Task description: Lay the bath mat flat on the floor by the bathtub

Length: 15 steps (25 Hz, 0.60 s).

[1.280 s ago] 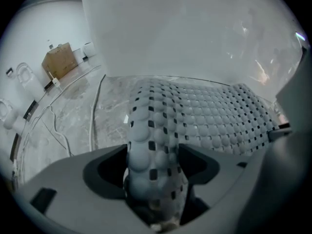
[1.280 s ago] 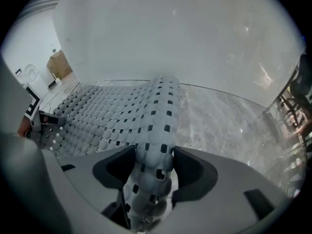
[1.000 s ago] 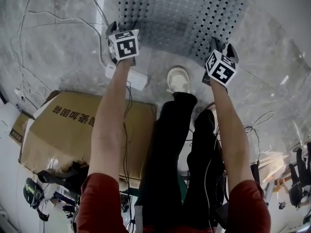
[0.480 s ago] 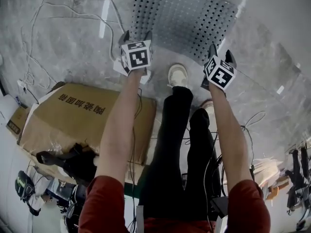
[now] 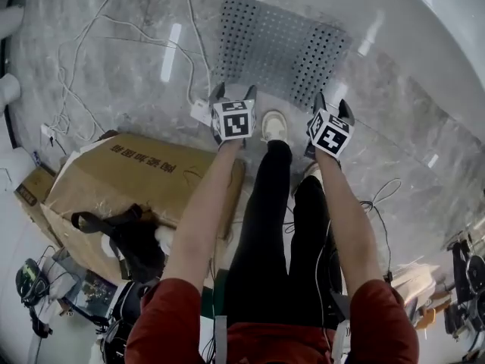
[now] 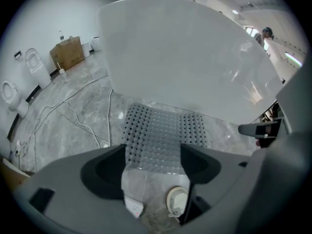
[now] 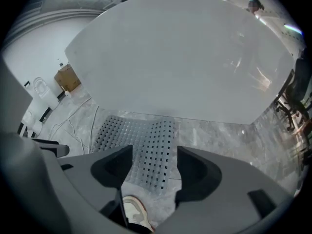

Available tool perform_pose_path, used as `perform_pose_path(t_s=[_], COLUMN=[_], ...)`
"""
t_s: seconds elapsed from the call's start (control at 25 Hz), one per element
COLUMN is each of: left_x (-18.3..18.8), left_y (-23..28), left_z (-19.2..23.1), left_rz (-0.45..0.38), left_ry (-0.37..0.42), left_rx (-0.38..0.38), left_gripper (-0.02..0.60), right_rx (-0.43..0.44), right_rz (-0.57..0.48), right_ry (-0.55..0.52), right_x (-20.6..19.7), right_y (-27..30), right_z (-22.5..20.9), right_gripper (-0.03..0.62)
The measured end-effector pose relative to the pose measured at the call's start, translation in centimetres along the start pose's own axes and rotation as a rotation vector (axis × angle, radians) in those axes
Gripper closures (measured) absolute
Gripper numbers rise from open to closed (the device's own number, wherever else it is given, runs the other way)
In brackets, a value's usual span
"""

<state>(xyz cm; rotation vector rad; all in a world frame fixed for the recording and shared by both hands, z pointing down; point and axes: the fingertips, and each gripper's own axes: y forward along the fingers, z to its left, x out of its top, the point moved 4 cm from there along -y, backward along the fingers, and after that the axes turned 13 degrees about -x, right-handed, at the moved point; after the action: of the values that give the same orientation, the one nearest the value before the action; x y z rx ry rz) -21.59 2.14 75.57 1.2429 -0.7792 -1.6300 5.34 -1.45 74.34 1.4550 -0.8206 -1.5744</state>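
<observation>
I record the grey marble floor (image 5: 114, 67) filling the upper half of the head view, with the white bathtub (image 5: 455, 21) curving across the upper right corner. A cardboard box (image 5: 129, 177) lies at centre left. The perforated grey bath mat (image 5: 280, 48) lies flat on the floor at upper centre, just beside the tub. Below its near edge I hold the left hand-held gripper (image 5: 234, 91) and the right hand-held gripper (image 5: 332, 103), each with jaws wide apart, nothing between them, clear of the mat. A white shoe (image 5: 273, 125) shows between them.
</observation>
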Motion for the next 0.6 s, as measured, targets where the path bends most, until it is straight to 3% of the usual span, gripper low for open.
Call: perform_pose_path(t_s=[0.24,0.6], left_x=[0.6,3.1], left_y=[-5.5,-13.6], left_z=[-6.0,-18.2], left_rz=[-0.055,-0.114], left_ry=[0.034,0.126], left_rx=[-0.011,-0.098], left_gripper=[0.244,0.244], right_rx=[0.011,-0.011], right_rz=[-0.015,-0.072], right_ry=[0.003,0.049], right_x=[1.8,5.6], right_y=[-4.9,-14.8], right_z=[-2.5,-10.4], right_gripper=[0.316,0.316])
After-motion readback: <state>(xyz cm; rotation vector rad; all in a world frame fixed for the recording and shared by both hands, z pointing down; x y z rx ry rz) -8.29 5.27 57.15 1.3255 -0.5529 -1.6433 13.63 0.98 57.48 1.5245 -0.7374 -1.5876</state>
